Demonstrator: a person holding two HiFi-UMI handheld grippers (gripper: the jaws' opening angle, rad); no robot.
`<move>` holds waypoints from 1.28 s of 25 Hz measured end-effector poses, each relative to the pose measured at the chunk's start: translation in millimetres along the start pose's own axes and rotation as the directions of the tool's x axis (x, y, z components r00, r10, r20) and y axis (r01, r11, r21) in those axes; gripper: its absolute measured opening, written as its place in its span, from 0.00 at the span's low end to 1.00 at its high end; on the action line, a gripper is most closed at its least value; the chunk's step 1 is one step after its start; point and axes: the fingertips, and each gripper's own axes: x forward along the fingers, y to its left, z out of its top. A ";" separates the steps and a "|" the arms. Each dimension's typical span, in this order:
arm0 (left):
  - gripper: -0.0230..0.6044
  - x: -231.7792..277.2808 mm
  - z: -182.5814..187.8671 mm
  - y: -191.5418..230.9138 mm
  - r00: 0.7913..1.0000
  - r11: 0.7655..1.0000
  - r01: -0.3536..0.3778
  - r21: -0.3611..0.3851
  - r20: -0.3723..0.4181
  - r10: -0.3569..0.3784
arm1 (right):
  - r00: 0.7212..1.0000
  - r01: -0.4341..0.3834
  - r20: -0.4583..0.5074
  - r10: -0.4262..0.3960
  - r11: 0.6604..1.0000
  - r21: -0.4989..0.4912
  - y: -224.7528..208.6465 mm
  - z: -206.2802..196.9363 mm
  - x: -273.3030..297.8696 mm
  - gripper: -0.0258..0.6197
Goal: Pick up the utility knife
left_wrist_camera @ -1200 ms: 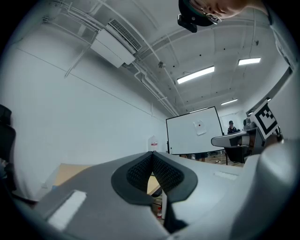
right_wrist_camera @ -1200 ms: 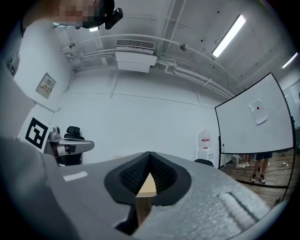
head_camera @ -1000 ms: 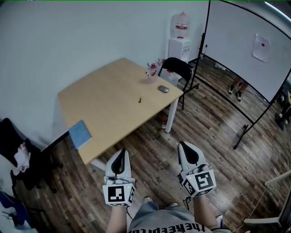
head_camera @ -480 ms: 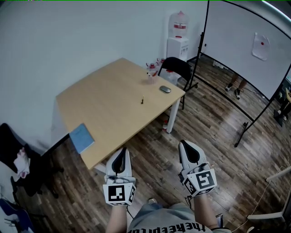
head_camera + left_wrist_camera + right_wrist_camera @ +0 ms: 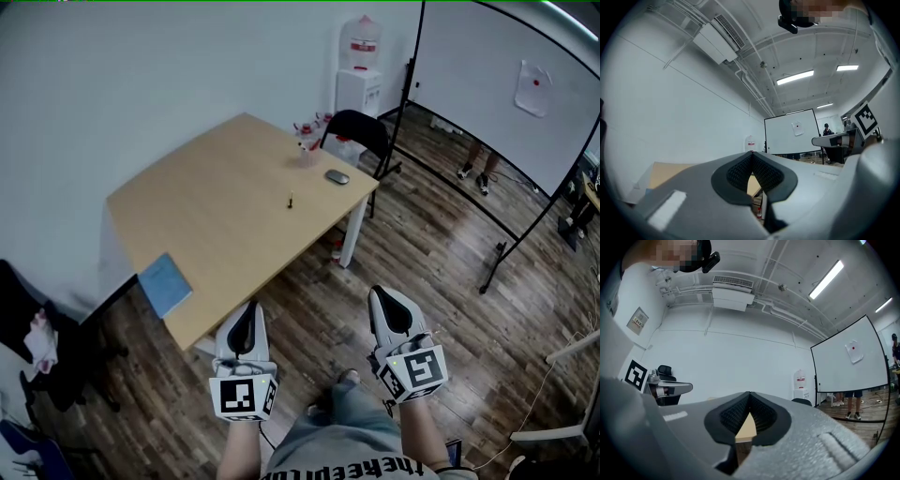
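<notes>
A small dark thing point(image 5: 289, 200), too small to make out but possibly the utility knife, lies on the light wooden table point(image 5: 216, 225) toward its far right part. My left gripper point(image 5: 248, 309) and right gripper point(image 5: 380, 294) are low in the head view, over the wooden floor and short of the table's near edge. Both are shut and hold nothing. In the left gripper view the left gripper point(image 5: 751, 155) has its jaws meeting at the tip. The right gripper point(image 5: 749, 395) looks the same in its own view, with a sliver of the table point(image 5: 746, 428) behind.
On the table are a grey mouse point(image 5: 337, 177), a cup of small items point(image 5: 307, 150) and a blue notebook point(image 5: 165, 283) at the near corner. A black chair point(image 5: 361, 133) stands at its far end. A rolling whiteboard point(image 5: 497, 84), a water dispenser point(image 5: 360, 66) and an office chair point(image 5: 37, 328) surround it.
The table has slid a little left in the head view. A foot now shows between the grippers. Both grippers keep their place low in the view and stay shut.
</notes>
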 end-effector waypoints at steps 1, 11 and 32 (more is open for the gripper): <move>0.07 0.5 -1.3 -0.1 1.000 1.000 0.002 -0.003 0.001 -0.002 | 1.000 -0.001 -0.003 0.001 1.000 -0.002 -0.3 -0.5 1.2 0.04; 0.07 26.0 -1.3 14.3 1.000 0.999 -0.031 0.008 -0.004 0.031 | 0.999 -0.040 0.003 0.040 0.999 -0.003 -10.2 -1.0 38.9 0.04; 0.07 161.9 -7.1 16.3 0.997 0.997 -0.073 0.036 0.016 0.072 | 0.994 -0.112 0.023 0.111 0.994 0.017 -99.0 -1.9 153.4 0.04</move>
